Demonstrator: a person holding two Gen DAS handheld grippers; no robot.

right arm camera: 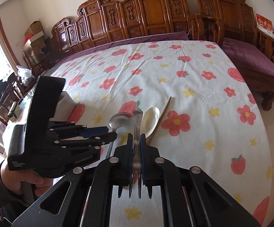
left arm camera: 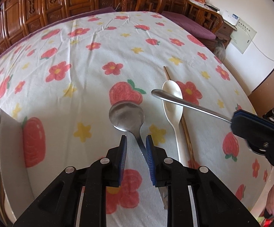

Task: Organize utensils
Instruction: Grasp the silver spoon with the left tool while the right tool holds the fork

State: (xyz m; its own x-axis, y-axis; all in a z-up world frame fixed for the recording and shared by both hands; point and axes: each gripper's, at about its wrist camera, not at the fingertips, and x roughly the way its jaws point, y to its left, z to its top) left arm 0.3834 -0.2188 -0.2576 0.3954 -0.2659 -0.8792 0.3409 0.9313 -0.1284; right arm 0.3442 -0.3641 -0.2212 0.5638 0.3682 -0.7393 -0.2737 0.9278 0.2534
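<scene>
A metal spoon lies on the flowered tablecloth, its handle running between the jaws of my left gripper, which is open around it. My right gripper is shut on a metal fork, tines toward the camera, handle pointing forward above the table; the fork also shows in the left wrist view. A white ceramic spoon and a wooden chopstick lie to the right of the metal spoon. The metal spoon, white spoon and chopstick show in the right wrist view.
A white utensil box with pale utensils inside stands at the left table edge, also in the right wrist view. Carved wooden chairs and a purple-cushioned bench surround the table.
</scene>
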